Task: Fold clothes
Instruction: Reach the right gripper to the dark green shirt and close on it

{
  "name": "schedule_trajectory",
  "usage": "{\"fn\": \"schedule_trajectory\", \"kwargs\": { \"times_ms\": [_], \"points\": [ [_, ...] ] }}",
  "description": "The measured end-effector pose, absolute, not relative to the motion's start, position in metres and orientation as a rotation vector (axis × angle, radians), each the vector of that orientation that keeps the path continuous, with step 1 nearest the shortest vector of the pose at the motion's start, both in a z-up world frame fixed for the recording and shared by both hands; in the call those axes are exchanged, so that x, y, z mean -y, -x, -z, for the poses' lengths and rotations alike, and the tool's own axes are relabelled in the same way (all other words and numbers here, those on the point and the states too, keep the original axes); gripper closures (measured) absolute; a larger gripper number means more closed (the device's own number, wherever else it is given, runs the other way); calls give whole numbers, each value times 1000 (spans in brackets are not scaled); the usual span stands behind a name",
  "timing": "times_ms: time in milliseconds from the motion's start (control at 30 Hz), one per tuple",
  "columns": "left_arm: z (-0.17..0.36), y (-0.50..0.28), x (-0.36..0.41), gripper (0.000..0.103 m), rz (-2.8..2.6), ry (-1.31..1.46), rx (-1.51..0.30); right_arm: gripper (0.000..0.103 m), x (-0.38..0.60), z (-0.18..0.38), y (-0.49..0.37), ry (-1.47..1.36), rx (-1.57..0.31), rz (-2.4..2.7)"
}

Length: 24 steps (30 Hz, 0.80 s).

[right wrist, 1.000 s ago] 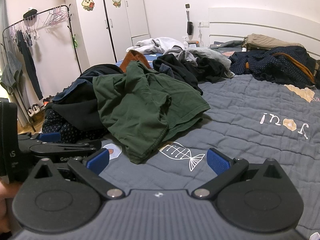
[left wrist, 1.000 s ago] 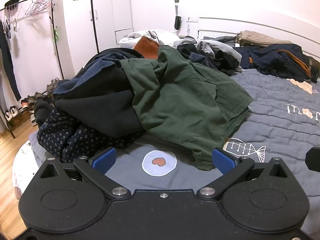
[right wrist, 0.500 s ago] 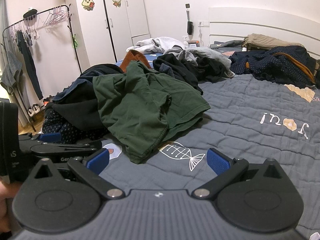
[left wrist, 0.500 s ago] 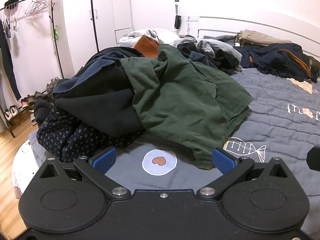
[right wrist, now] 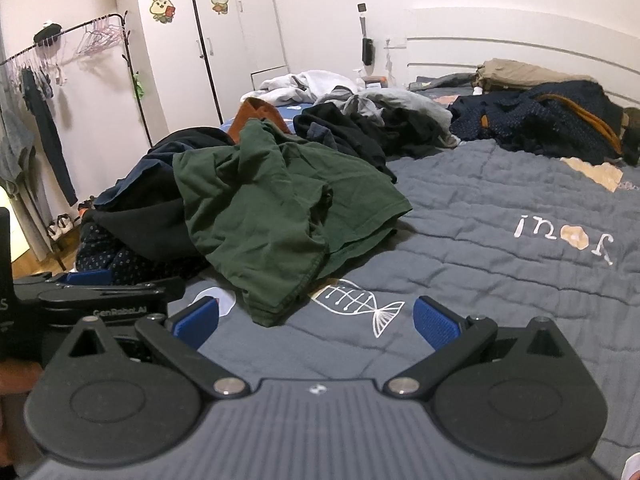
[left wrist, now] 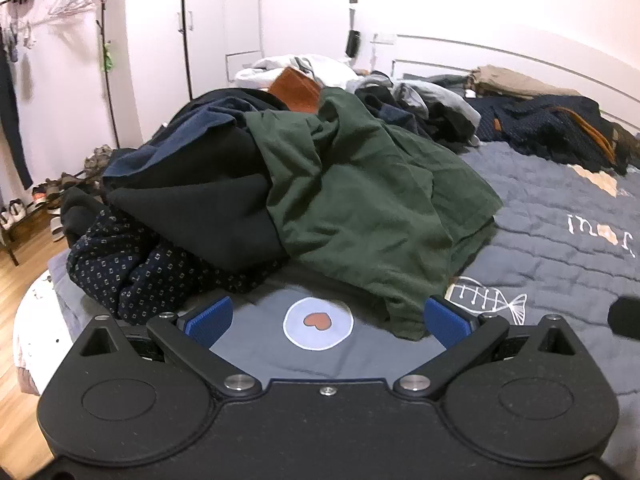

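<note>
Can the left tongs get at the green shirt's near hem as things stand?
Probably yes. The left tongs are open and empty, and the green shirt lies on top of the pile with its hem on the quilt just ahead; nothing covers it.

Left claw slightly nearer green garment, view slightly motion-blurred

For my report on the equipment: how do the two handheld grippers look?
The left gripper and right gripper both have black bodies with round covers, black linkage arms with silver pivot pins, and blue ribbed finger pads. The left one carries white "GenRobot.AI" lettering, seen from the right wrist camera.
</note>
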<state>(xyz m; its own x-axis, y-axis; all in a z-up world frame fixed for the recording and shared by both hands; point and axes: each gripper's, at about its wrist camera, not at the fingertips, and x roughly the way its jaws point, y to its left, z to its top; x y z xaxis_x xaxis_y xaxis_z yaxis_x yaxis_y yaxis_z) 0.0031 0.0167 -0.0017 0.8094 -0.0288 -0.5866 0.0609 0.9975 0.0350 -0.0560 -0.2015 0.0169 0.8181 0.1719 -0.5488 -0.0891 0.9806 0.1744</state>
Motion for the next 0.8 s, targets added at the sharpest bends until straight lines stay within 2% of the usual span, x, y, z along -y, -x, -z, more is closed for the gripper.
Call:
{"fn": "schedule_trajectory", "kwargs": {
  "times_ms": [467, 800],
  "points": [
    [-4, -3, -38, 0, 67, -23, -592, 0, 176, -24, 25, -90, -592, -163],
    [-10, -18, -66, 0, 11, 6, -557, 0, 135, 11, -23, -15, -623, -239]
  ]
}}
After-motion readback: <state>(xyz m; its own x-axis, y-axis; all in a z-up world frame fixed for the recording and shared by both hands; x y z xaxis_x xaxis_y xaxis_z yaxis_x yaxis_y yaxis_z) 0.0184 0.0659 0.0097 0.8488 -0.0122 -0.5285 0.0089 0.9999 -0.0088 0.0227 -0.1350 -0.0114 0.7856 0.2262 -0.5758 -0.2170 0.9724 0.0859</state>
